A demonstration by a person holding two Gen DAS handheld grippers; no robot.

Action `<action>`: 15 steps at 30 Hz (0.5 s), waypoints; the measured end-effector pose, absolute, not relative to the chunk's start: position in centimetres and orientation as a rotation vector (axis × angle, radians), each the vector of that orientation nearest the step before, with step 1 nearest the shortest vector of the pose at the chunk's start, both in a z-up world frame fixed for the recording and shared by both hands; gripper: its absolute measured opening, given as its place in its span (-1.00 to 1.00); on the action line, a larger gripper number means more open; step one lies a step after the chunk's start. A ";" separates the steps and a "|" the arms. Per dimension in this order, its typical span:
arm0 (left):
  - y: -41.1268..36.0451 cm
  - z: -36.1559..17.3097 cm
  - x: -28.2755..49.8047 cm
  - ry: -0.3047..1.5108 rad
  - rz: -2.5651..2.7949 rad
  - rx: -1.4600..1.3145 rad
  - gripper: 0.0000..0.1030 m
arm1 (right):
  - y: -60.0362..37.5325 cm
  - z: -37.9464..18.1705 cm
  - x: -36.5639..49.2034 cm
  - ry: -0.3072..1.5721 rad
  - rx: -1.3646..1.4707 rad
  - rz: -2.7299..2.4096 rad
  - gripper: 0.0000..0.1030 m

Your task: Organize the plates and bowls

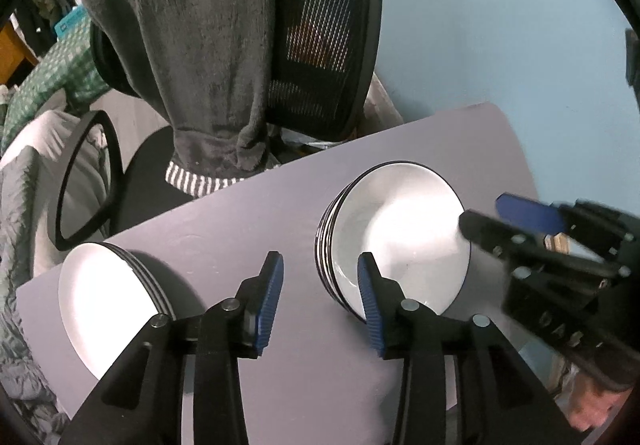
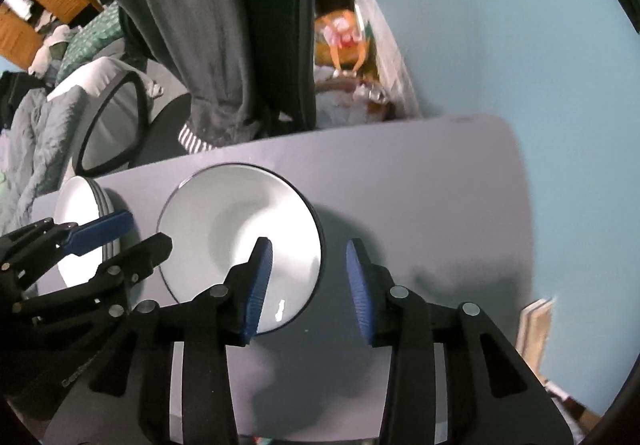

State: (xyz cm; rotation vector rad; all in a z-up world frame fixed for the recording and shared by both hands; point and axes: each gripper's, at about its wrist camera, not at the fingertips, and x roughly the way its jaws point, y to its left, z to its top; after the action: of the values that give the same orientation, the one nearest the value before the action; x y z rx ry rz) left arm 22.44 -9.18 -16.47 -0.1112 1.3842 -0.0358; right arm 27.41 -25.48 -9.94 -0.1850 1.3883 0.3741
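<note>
A stack of white, black-rimmed bowls (image 1: 396, 233) (image 2: 240, 229) sits mid-table. A stack of white plates (image 1: 104, 301) (image 2: 76, 221) lies to its left on the grey-lilac table (image 1: 240, 213) (image 2: 420, 185). My left gripper (image 1: 320, 301) hangs open above the gap between the two stacks, its right finger over the bowls' near-left rim, nothing pressed between the pads. It shows again in the right wrist view as the left gripper (image 2: 149, 229). My right gripper (image 2: 308, 285) (image 1: 488, 213) is open over the bowls' right rim. That rim lies under the gap and neither pad touches it.
Behind the table stands a black mesh office chair (image 1: 328, 45) with a grey fleece garment (image 1: 200, 45) draped over it. A light blue wall (image 1: 500, 25) bounds the right side. Bedding (image 1: 24, 205) lies left, and clutter (image 2: 344, 37) is on the floor beyond the far edge.
</note>
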 end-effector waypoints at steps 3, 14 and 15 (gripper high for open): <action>-8.7 -15.6 21.8 1.357 -0.035 -0.127 -0.15 | -25.5 -8.7 27.3 1.349 -0.219 0.362 -0.21; -7.0 -9.7 18.9 1.213 0.000 -0.184 0.13 | -25.9 -4.8 25.9 1.250 -0.231 0.362 -0.03; -6.9 -9.2 18.6 1.199 -0.001 -0.182 0.15 | -25.8 -4.5 25.7 1.243 -0.233 0.364 -0.03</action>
State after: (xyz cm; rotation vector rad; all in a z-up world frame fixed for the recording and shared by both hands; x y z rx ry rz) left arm 18.61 -6.94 -9.16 -0.1818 1.1987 -0.0011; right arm 25.74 -25.81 -4.52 -0.2330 1.2426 0.3643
